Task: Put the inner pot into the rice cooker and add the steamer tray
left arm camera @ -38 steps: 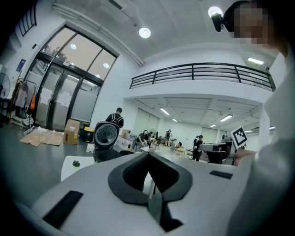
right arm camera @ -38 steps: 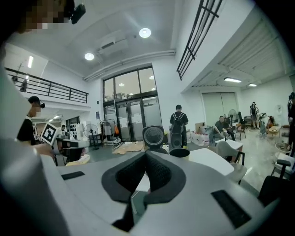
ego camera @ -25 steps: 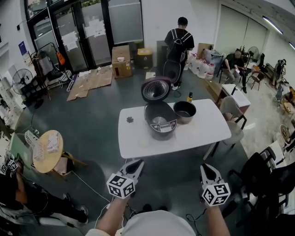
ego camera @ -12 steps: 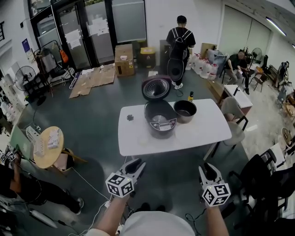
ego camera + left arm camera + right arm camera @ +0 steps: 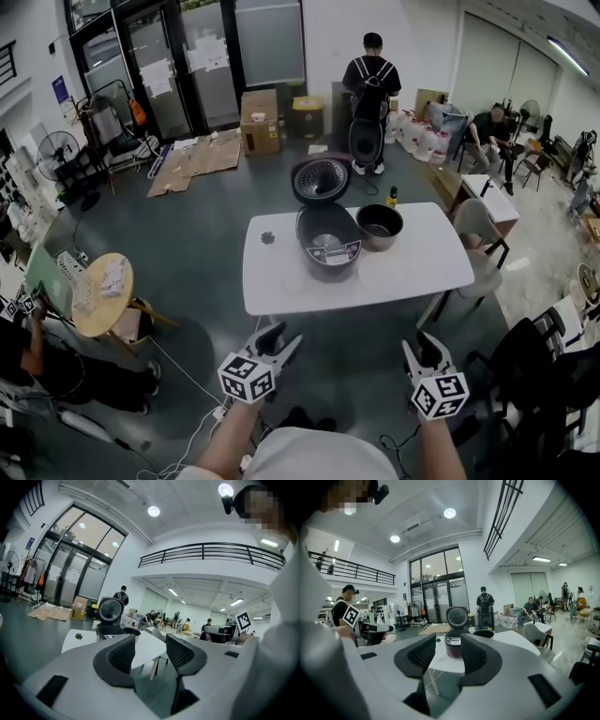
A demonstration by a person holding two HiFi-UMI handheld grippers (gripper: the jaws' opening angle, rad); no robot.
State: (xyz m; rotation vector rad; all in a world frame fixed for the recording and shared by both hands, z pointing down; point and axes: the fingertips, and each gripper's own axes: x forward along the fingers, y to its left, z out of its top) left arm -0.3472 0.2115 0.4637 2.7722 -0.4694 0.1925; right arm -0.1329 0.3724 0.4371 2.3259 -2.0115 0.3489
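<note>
1. Claws: the left claw (image 5: 286,336) and the right claw (image 5: 419,345) hung on the near side of the rice cooker (image 5: 328,246), well short of the tabletop (image 5: 281,281). Each had just been opening and stood wide, with nothing between its jaws.
2. Location: the inner pot (image 5: 379,226) stood on the tabletop just right of the rice cooker. Whether the two touched could not be told. No steamer tray could be picked out.
3. Orientation: the inner pot sat upright with its mouth facing up. Being round, it had only a vertical axis and no long side to align. The rice cooker's lid (image 5: 321,180) stood raised at the far side, and its front panel faced the claws.
4. Hazards (judged):
   - A pinch on the thin, smooth rim could slip or let the pot tilt.
   - Lifting so close to the rice cooker could knock its body.
   - A pot carried too far past the rice cooker could strike the lid.
   - A tilted descent could jam the pot in the well.
</note>
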